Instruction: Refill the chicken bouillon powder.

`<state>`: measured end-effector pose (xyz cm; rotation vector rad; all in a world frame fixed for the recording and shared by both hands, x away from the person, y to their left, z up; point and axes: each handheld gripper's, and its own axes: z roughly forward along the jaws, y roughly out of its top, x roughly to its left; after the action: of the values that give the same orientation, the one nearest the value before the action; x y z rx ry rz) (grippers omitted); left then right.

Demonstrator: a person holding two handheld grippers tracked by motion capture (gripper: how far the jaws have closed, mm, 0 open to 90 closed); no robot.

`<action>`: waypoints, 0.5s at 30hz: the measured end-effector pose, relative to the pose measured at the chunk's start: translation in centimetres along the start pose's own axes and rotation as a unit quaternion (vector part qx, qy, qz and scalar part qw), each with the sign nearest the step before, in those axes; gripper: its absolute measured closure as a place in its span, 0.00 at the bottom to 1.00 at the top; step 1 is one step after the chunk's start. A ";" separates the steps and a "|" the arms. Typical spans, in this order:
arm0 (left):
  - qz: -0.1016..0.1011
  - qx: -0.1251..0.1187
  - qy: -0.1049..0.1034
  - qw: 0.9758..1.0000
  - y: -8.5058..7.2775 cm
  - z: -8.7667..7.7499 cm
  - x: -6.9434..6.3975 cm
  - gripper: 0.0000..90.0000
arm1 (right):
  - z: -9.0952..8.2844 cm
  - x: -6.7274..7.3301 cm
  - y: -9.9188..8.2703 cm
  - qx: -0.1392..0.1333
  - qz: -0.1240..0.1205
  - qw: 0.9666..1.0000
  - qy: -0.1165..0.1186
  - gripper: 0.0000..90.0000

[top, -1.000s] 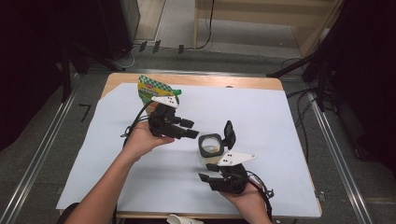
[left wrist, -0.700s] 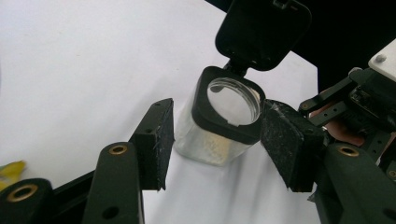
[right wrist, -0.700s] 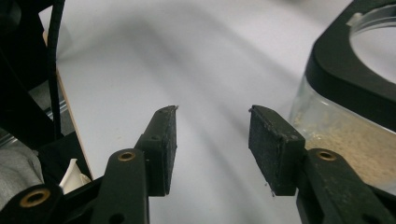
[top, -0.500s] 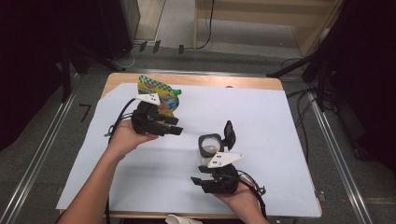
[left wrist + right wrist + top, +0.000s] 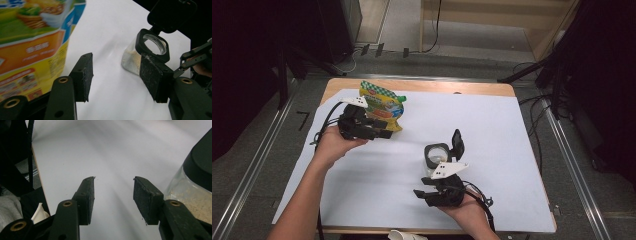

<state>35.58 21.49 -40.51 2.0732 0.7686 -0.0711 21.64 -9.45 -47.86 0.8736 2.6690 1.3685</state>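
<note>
A yellow-green snack bag (image 5: 382,102) stands at the back left of the white sheet (image 5: 512,150); in the left gripper view the bag (image 5: 30,37) is close on the left. My left gripper (image 5: 384,129) points right just in front of the bag, open, with nothing between its jaws (image 5: 115,75). A clear jar (image 5: 436,154) with a flipped-up black lid (image 5: 457,141) and pale powder inside (image 5: 130,58) stands mid-table. My right gripper (image 5: 418,189) is just in front of the jar, open and empty (image 5: 113,195), with the jar (image 5: 192,195) to its right.
The sheet covers a wooden table (image 5: 422,87) whose bare strip shows at the back. A small white object (image 5: 404,235) lies at the front edge. Metal rails (image 5: 257,165) run along both sides, with cables on the floor (image 5: 387,50) behind.
My left gripper has moved left, away from the jar, and now sits beside the snack bag. The right gripper and the jar have hardly moved.
</note>
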 end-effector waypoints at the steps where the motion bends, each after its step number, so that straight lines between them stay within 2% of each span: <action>1: -0.002 -0.002 0.003 1.000 -0.1 -0.2 0.2 0.50 | 0.0 0.0 0.0 0.000 -0.001 1.000 0.000 0.59; 6: -0.012 -0.013 0.012 1.000 -0.4 -1.2 1.3 0.50 | 0.1 0.0 -0.1 0.003 -0.001 1.000 0.001 0.59; 7: -0.020 -0.016 0.017 1.000 -0.6 -1.6 2.0 0.50 | 0.1 0.0 -0.1 0.004 -0.001 1.000 0.002 0.59; 8: -0.020 -0.016 0.017 1.000 -0.6 -1.6 2.0 0.50 | 0.2 0.0 -0.1 0.004 -0.001 1.000 0.003 0.59; 10: -0.019 -0.006 0.031 0.999 -0.5 -1.8 2.4 0.50 | 0.2 0.0 -0.1 0.004 -0.001 1.000 0.003 0.59; 15: -0.023 -0.012 0.044 0.999 -0.6 -2.8 4.0 0.51 | 0.4 0.2 -0.2 0.008 -0.002 1.000 0.005 0.59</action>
<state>37.86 25.89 -40.53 2.0469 0.8670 0.0047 21.50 -9.21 -48.21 0.8637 2.6920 1.3549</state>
